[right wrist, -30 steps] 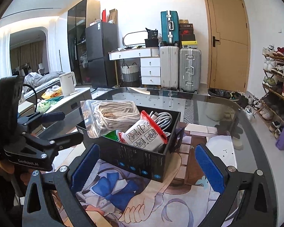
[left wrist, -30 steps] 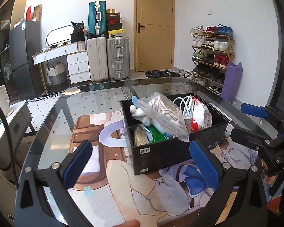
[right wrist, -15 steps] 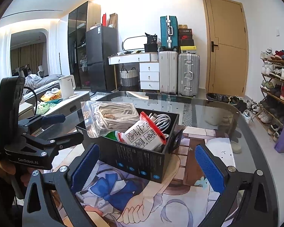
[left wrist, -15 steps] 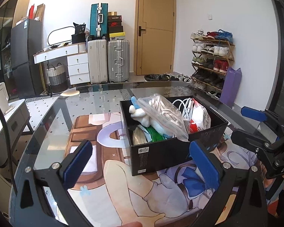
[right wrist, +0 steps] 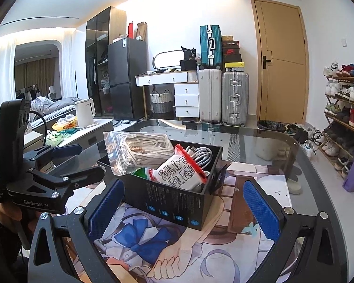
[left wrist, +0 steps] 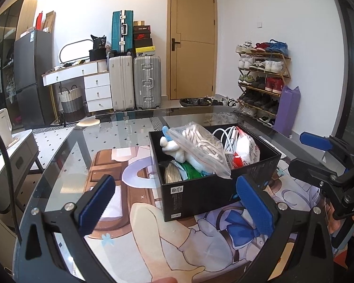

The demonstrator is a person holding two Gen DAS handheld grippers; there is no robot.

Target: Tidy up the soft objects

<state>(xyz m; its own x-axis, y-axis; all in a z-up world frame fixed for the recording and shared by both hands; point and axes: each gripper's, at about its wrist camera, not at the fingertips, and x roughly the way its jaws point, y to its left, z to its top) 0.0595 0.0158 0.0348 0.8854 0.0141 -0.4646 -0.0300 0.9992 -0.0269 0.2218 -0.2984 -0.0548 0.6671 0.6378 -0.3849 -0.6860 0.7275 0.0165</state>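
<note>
A black box [left wrist: 200, 193] [right wrist: 172, 202] stands on the printed mat [left wrist: 153, 243], filled with soft things: a clear bag of cream rope [left wrist: 200, 146] [right wrist: 141, 146], a white and blue plush [left wrist: 172, 146], a red-edged white packet [right wrist: 179, 172] [left wrist: 245, 148] and white cables [right wrist: 200, 155]. My left gripper [left wrist: 177, 202] is open and empty in front of the box. My right gripper [right wrist: 184, 207] is open and empty, at the box's other side. Each gripper shows in the other's view, the right gripper on the right of the left wrist view [left wrist: 328, 165], the left gripper on the left of the right wrist view [right wrist: 66, 162].
The mat lies on a round glass table [left wrist: 120, 132]. Beyond it stand suitcases [left wrist: 134, 80], a white drawer desk [left wrist: 87, 80], a wooden door [left wrist: 191, 44] and a shoe rack [left wrist: 262, 75]. A side table with a white kettle [right wrist: 85, 113] is at the left.
Both grippers have risen and tilted up slightly, so the box sits lower in both views. Nothing was taken hold of or let go.
</note>
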